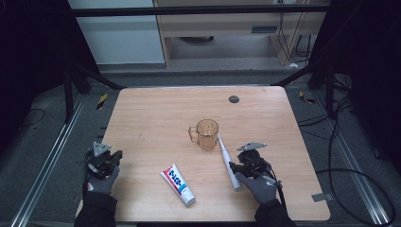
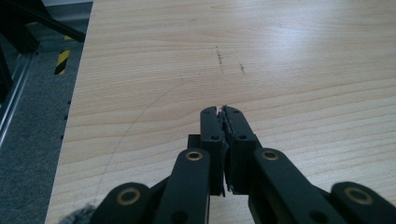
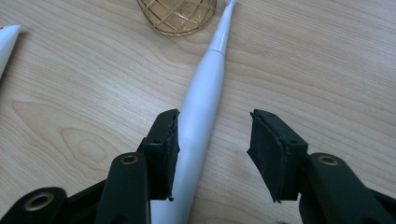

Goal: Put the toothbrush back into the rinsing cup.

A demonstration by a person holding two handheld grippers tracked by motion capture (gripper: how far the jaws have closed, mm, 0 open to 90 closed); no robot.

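Fingers (image 3: 212, 154) of right gripper apart, toothbrush (image 3: 201, 102) between, beside cup (image 3: 180, 16).

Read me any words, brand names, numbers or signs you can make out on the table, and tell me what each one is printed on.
Toothpaste tube: blue lettering on a red and white label, too small and blurred to read.
Toothbrush: plain white, no print to see.
Amber mug: only a moulded diamond pattern, no text.
Yellow and black hazard stripes by the table's edge: a marking, no words.
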